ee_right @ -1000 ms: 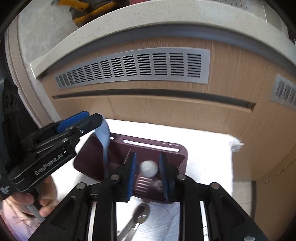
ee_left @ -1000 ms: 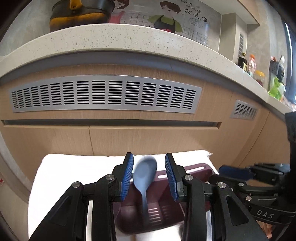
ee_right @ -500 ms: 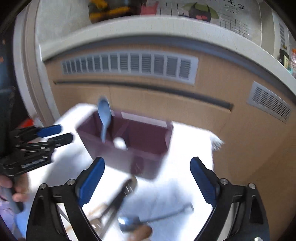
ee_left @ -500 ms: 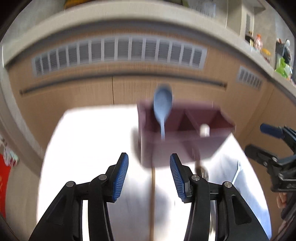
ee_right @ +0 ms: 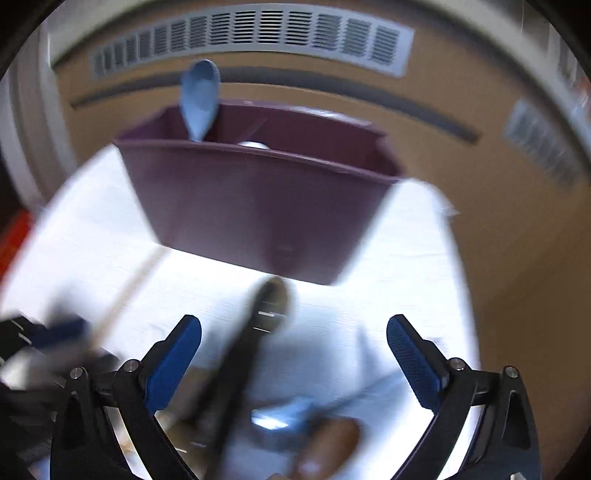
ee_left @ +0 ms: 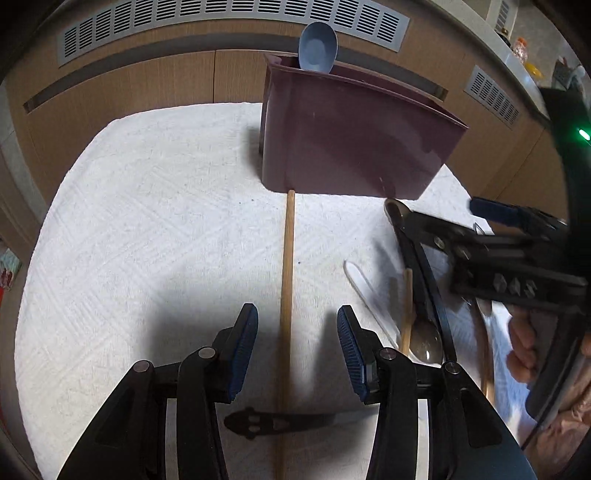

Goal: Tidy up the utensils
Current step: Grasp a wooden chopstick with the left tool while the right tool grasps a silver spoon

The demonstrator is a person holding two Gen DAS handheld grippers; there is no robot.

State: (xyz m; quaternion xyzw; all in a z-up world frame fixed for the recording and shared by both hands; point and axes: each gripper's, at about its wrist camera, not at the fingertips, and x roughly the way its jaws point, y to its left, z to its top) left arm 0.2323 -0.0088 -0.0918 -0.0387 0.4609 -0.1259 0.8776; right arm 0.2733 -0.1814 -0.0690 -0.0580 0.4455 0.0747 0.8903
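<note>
The maroon utensil holder (ee_left: 351, 136) (ee_right: 258, 206) stands on the white towel (ee_left: 147, 240), with a blue spoon (ee_left: 317, 46) (ee_right: 199, 99) upright in its left compartment and a white utensil tip (ee_right: 253, 144) beside it. My left gripper (ee_left: 297, 347) is open just above the towel, and a wooden chopstick (ee_left: 286, 277) lies between its pads, untouched. My right gripper (ee_right: 293, 350) (ee_left: 465, 221) has its jaws opening wide over black tongs (ee_right: 258, 325) (ee_left: 424, 280), gripping nothing. The right wrist view is blurred.
Loose on the towel at the right are a metal spoon (ee_left: 426, 338), a second chopstick (ee_left: 406, 306) and a white utensil (ee_left: 364, 288). A small black utensil (ee_left: 273, 422) lies under my left gripper. Wooden cabinets with vent grilles (ee_left: 229, 14) stand behind.
The blue spoon and the white-tipped utensil left my grippers and now stand in the holder. Both grippers drew back and sank toward the towel. The right jaws spread wide.
</note>
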